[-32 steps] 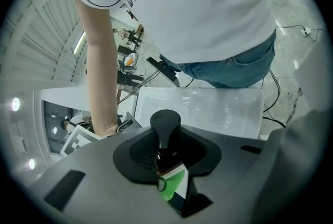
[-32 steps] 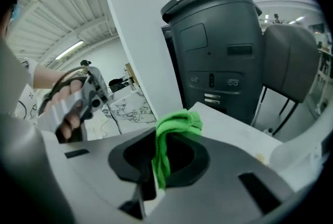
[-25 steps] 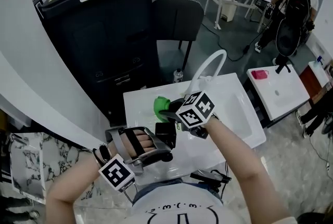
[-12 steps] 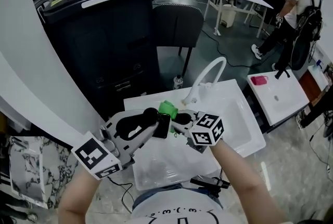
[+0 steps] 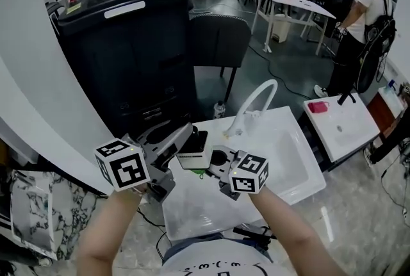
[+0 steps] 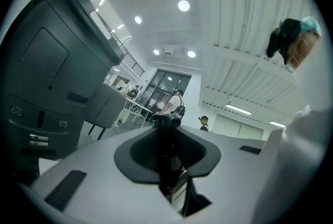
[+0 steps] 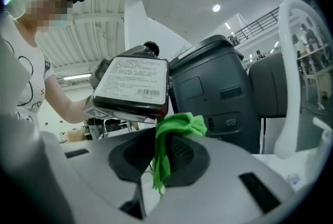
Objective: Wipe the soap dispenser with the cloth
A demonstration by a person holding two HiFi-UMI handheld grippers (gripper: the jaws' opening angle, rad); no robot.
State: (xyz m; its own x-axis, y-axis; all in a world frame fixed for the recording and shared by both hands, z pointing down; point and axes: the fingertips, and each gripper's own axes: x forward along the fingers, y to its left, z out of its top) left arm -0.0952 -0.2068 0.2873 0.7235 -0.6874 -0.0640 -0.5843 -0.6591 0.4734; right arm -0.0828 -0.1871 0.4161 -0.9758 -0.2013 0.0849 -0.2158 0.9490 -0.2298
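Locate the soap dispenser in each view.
Head view: soap dispenser just left of centre, white label showing.
Left gripper view: soap dispenser bottom centre, dark, clamped between the jaws.
Right gripper view: soap dispenser upper left of centre, label toward camera.
Shared landmark: black machine, in all three views.

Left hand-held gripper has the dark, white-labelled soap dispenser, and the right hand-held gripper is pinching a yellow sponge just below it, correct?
Not quite. The right hand-held gripper is shut on a crumpled green cloth, not a yellow sponge, as the right gripper view shows. The rest stands: the left hand-held gripper holds the dark soap dispenser.
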